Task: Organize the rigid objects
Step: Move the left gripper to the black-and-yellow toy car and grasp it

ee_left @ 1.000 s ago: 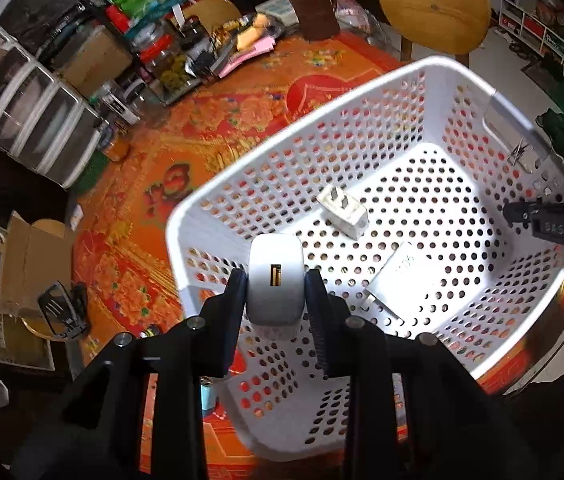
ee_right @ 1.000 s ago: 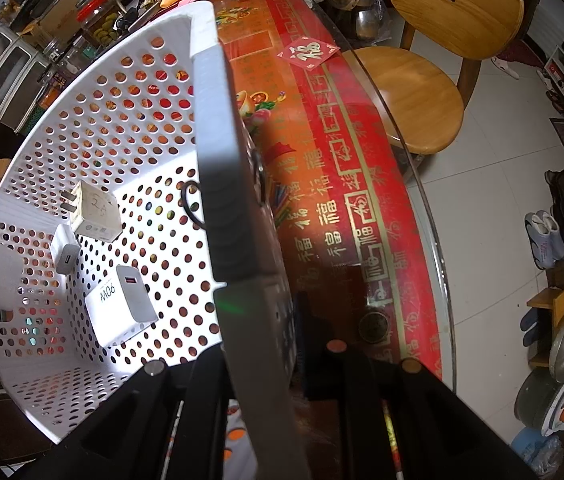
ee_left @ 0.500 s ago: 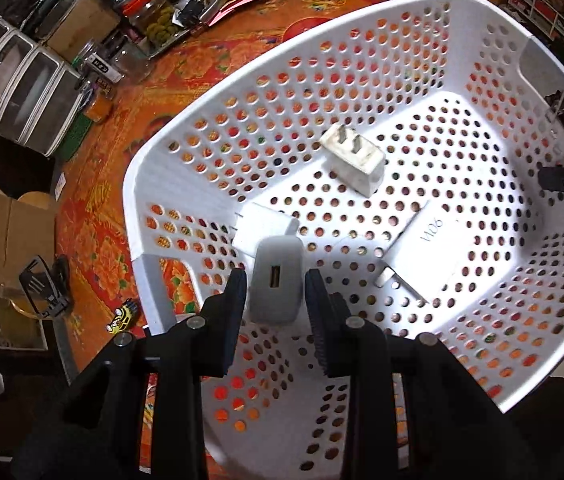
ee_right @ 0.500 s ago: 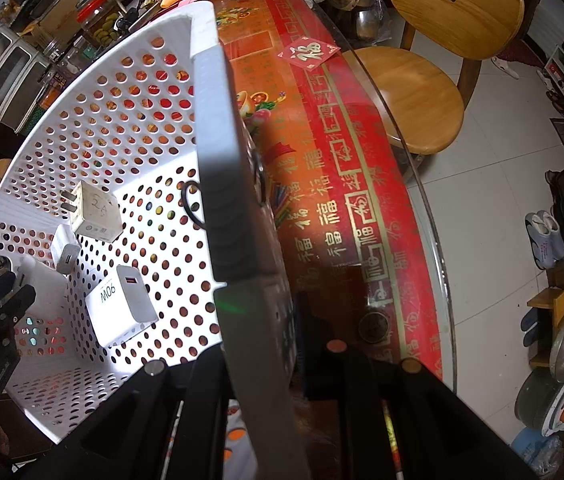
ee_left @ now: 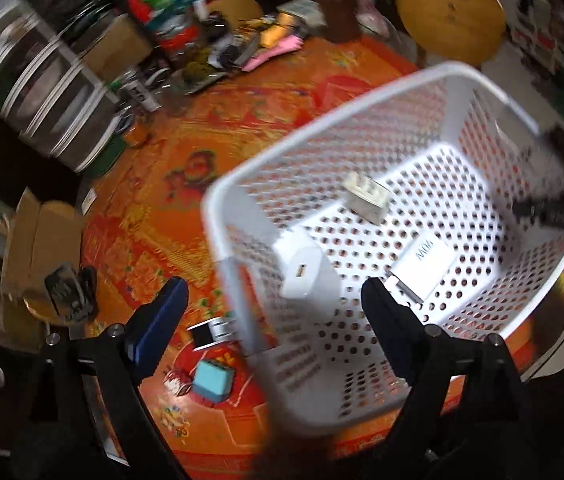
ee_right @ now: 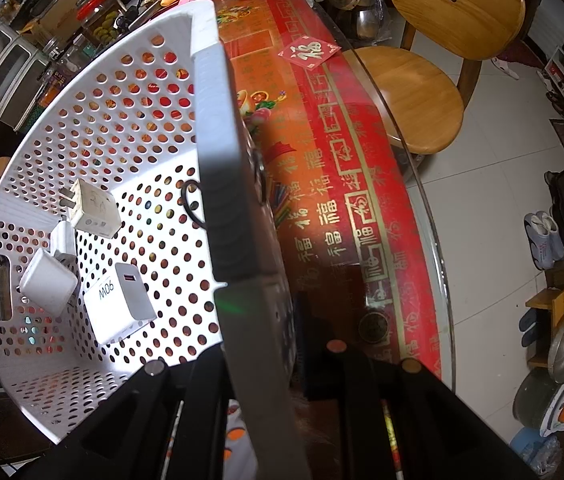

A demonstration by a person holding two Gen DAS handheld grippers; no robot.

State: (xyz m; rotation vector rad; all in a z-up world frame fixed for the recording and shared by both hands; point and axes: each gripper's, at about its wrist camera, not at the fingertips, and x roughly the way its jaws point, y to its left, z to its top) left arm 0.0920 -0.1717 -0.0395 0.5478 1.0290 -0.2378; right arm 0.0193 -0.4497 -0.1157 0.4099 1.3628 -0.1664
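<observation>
A white perforated basket [ee_left: 217, 216] stands on the red patterned table. Several white chargers lie in it: a rounded one [ee_left: 306, 270] by the near left wall, a pronged one [ee_left: 366, 198] further back, and a flat one marked 90W [ee_left: 426, 262]. My left gripper [ee_left: 273, 300] is open and empty, above the basket's near left wall. My right gripper [ee_right: 257, 344] is shut on the basket's right rim [ee_right: 217, 184]. The right wrist view shows the rounded charger [ee_right: 47, 282], the 90W charger [ee_right: 119, 304] and the pronged charger [ee_right: 93, 210].
On the table left of the basket lie a teal box [ee_left: 211, 380] and a small silver-black device [ee_left: 209, 332]. Clutter and storage drawers [ee_left: 41, 92] fill the far left. A wooden chair [ee_right: 422, 88] stands beyond the table's glass edge [ee_right: 422, 200].
My left gripper opened and let go of the rounded charger, which now lies in the basket. The gripper pulled back up and left. The right gripper stays clamped on the rim.
</observation>
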